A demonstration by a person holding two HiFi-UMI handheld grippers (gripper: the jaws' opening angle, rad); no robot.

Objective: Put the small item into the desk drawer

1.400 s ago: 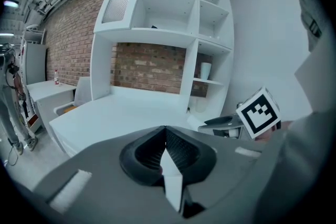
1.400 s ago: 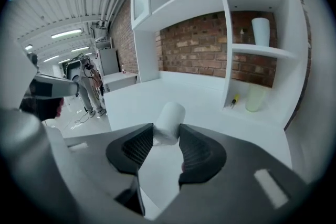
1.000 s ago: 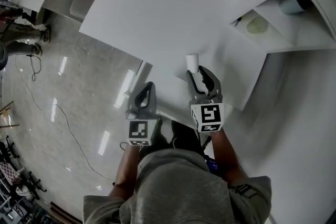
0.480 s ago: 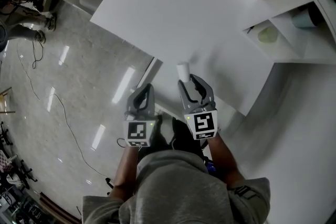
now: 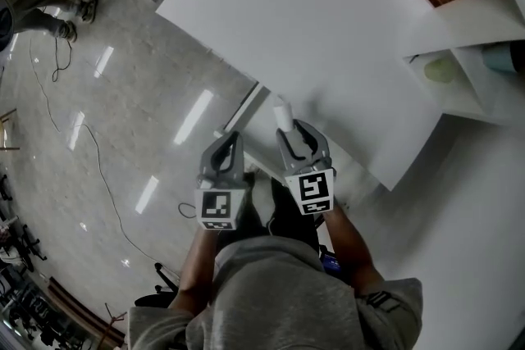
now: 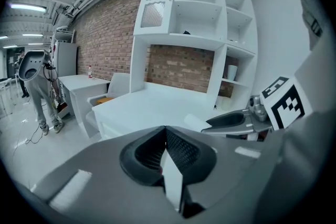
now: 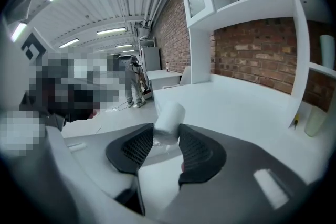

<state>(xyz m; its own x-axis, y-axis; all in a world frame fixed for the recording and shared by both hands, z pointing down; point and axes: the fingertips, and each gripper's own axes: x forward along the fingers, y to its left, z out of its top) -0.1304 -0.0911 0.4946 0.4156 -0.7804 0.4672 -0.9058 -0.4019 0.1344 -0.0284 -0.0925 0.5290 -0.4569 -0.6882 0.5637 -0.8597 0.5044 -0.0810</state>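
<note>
My right gripper (image 5: 298, 129), angled down, clamps a white tube (image 5: 281, 111); my left gripper (image 5: 231, 136) beside it is closed, empty. Both have drawn back to the tabletop (image 5: 328, 29) edge.

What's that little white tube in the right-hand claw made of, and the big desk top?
The white tube looks like smooth matte plastic or rolled paper; its even, dull surface leaves that open. The desk top seems to be white laminate or painted board: flat, uniform and faintly glossy.
</note>
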